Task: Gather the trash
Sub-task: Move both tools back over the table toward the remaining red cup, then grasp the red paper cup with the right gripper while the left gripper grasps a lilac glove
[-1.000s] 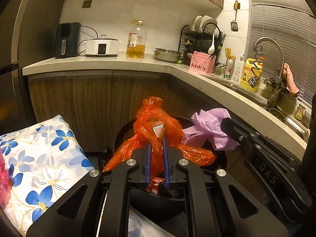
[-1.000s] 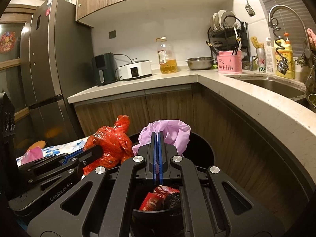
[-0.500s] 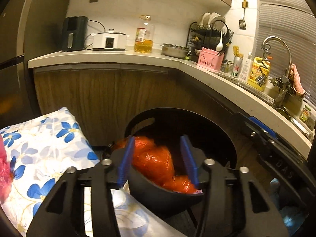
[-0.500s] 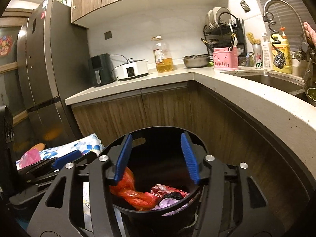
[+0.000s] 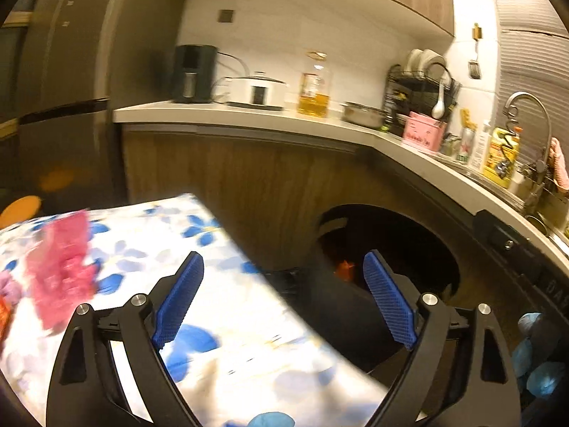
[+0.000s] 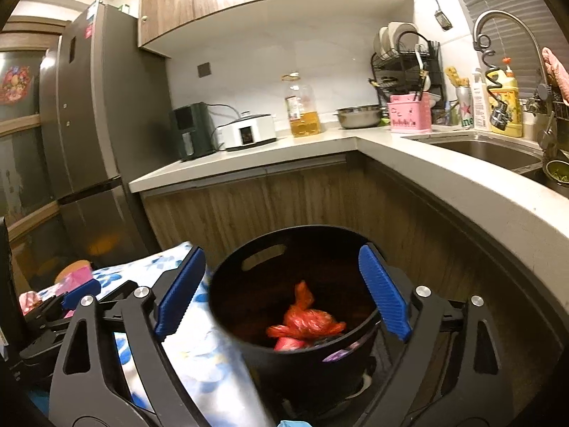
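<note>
Trash is sitting in the black bin (image 6: 295, 302), orange bag (image 6: 306, 322) included; pink wrapper (image 5: 62, 267) at nine o'clock is waiting; left gripper (image 5: 282, 302) and right gripper (image 6: 281, 291) fingers are gaping wide, carrying nothing

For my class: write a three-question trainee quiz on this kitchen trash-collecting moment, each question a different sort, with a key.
1. True or false: the right tool is shut on the orange bag.
2. Multiple choice: where does the orange bag lie? A) on the floral cloth B) inside the black bin C) in the sink
3. Fill in: the pink wrapper rests on the ______.

Key:
1. False; its jaws stand wide open and hold nothing.
2. B.
3. Floral cloth, ahead of the open left tool.
</note>
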A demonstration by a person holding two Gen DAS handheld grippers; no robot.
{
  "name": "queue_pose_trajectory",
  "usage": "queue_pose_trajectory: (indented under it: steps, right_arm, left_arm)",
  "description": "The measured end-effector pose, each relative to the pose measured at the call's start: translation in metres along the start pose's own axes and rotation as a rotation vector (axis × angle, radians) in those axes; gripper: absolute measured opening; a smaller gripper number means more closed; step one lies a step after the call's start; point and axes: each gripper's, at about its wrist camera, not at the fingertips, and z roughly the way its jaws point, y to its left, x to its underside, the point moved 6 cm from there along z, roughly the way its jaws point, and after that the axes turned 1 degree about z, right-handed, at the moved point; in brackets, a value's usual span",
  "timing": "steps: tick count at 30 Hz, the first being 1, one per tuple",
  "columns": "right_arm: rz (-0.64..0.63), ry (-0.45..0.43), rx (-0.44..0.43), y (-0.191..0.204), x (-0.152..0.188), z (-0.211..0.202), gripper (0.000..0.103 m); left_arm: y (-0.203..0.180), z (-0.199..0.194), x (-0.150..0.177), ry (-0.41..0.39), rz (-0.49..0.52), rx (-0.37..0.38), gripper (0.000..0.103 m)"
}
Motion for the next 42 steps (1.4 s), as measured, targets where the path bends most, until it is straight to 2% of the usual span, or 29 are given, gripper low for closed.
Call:
queue_pose_trajectory:
  steps: [3, 5, 10, 15, 20, 23, 26, 32, 38, 42]
  right_arm:
    - [-0.023, 0.012, -0.043, 0.026, 0.010, -0.007, 0.092]
    - [-0.049, 0.022, -0.078, 0.048, 0.020, -0.010, 0.092]
    - [-0.092, 0.062, -0.164, 0.103, 0.041, -0.012, 0.093]
    - [-0.112, 0.142, -0.285, 0.173, 0.073, -0.013, 0.093]
    - [-0.173, 0.242, -0.453, 0.275, 0.117, -0.020, 0.093]
    - [-0.197, 0.280, -0.523, 0.324, 0.137, -0.026, 0.093]
    - [-0.205, 0.339, -0.567, 0.377, 0.160, -0.024, 0.093]
    - [-0.222, 0.434, -0.555, 0.446, 0.196, -0.008, 0.093]
    - [-0.183, 0.498, -0.510, 0.471, 0.207, 0.013, 0.092]
    - [-0.197, 0.534, -0.479, 0.481, 0.213, 0.023, 0.084]
  left_arm:
    - [0.030, -0.023, 0.006, -0.033, -0.016, -0.085, 0.090]
    - [0.052, -0.038, 0.010, -0.050, -0.024, -0.135, 0.098]
    - [0.124, -0.086, 0.021, -0.091, -0.092, -0.319, 0.098]
    - [0.197, -0.154, 0.034, -0.147, -0.195, -0.495, 0.098]
    - [0.252, -0.209, 0.055, -0.168, -0.256, -0.645, 0.098]
    - [0.277, -0.232, 0.069, -0.167, -0.305, -0.686, 0.098]
    - [0.298, -0.254, 0.085, -0.167, -0.366, -0.696, 0.098]
    - [0.318, -0.282, 0.105, -0.181, -0.412, -0.694, 0.098]
    - [0.330, -0.294, 0.109, -0.196, -0.430, -0.672, 0.098]
    - [0.336, -0.296, 0.109, -0.205, -0.439, -0.664, 0.098]
